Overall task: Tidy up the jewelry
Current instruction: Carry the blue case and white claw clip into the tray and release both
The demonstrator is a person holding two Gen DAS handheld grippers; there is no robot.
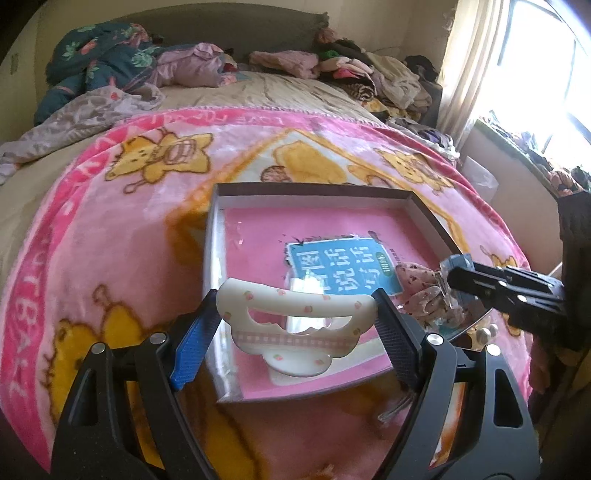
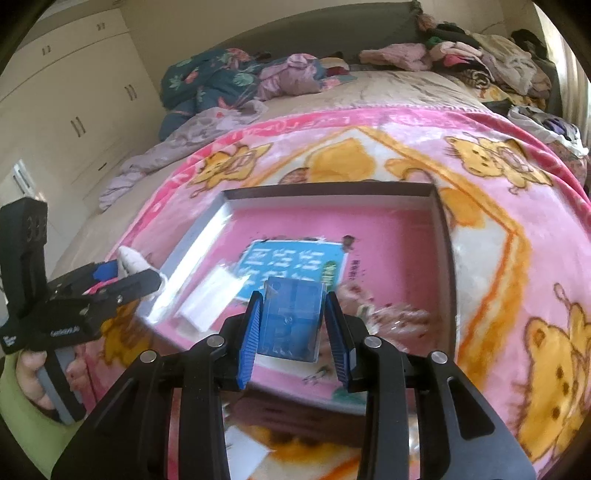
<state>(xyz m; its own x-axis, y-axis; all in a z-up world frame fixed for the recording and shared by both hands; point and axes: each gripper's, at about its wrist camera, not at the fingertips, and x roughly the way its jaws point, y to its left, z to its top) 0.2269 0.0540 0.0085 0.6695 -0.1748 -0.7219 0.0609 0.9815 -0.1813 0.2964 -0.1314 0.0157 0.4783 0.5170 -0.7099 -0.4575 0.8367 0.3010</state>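
Both grippers grasp items over the box [image 1: 424, 210]: the left gripper [image 1: 297, 325] clamps a white hair claw [image 1: 295, 314], the right gripper [image 2: 293, 325] what looks like a blue transparent case [image 2: 290, 317].

Wide bed with a beige sheet [image 1: 258, 92] and a dark grey-green upholstered headboard [image 1: 221, 33]. Pink fleece blanket with yellow cartoon bears [image 1: 110, 229] spread over the near end. Heaped clothes [image 1: 369, 77] by the headboard. Cream curtain [image 1: 465, 66] beside a glaring bright window [image 1: 535, 74]. Cream built-in wardrobe with dark handles [image 2: 74, 92].
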